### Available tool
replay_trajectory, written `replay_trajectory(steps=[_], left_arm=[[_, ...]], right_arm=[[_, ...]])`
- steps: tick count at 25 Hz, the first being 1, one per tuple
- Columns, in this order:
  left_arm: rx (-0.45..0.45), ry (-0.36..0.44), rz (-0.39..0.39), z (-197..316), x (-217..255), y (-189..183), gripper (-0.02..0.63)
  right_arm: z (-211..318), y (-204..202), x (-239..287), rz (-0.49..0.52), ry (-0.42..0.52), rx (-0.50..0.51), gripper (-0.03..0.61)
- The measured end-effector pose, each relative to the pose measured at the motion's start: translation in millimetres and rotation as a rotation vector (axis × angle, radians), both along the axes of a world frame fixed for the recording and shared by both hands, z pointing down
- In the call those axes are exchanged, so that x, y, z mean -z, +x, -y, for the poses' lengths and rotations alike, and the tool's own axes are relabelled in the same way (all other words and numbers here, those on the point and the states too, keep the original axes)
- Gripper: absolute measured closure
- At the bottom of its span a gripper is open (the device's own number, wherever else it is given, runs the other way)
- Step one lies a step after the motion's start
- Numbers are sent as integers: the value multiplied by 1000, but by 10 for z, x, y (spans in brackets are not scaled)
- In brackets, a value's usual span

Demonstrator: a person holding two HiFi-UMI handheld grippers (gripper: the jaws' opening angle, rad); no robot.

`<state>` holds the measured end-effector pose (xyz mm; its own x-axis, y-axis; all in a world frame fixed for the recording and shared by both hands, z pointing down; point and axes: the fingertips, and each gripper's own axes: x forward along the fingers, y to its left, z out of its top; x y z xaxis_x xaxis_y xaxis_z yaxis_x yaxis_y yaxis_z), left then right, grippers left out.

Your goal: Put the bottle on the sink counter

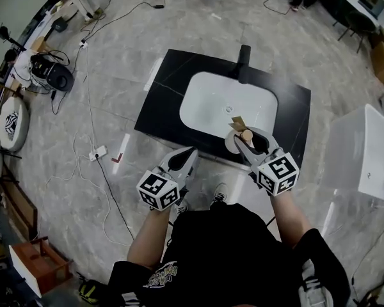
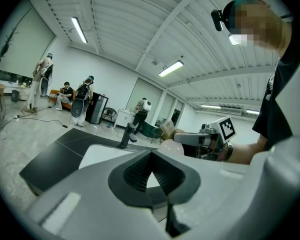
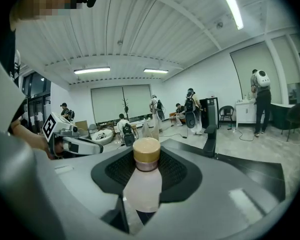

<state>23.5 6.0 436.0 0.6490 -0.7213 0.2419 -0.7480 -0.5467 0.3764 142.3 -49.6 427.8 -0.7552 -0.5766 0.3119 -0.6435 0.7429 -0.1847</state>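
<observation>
Bottle, pale translucent body with a tan-gold cap, clamped upright between the jaws of the right gripper; the black ribbed pads press on its neck and shoulder from both sides

- Bottle held in the air over the near edge of the sink counter, just in front of the white basin; not touching the counter
- Sink counter: black slab top, basin set into its middle, black faucet standing at the far edge behind the basin
- Left gripper clenched on nothing, pads meeting with only a small notch of light between them; it hangs off the counter's near edge, to the left of the bottle and apart from it
- Grey stone-pattern floor around the counter; white power strip and trailing cables on the floor to the counter's left
- Several people stand and sit at the far side of the room, beyond the counter
</observation>
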Motion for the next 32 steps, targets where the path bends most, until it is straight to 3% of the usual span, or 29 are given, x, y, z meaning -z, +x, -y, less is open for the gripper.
replay_trajectory(steps=[8, 15, 24, 32], left_arm=[[73, -5, 12, -56, 0, -85, 614], [70, -10, 18, 55, -48, -104, 614], [-16, -15, -2, 422, -189, -364, 614], [-105, -11, -3, 1062, -106, -751, 614]], right_arm=[[52, -39, 19, 20, 11, 49, 416], [186, -75, -57, 16, -3, 49, 417], [449, -382, -189, -3, -9, -9, 417], [982, -743, -159, -5, -15, -89, 417]])
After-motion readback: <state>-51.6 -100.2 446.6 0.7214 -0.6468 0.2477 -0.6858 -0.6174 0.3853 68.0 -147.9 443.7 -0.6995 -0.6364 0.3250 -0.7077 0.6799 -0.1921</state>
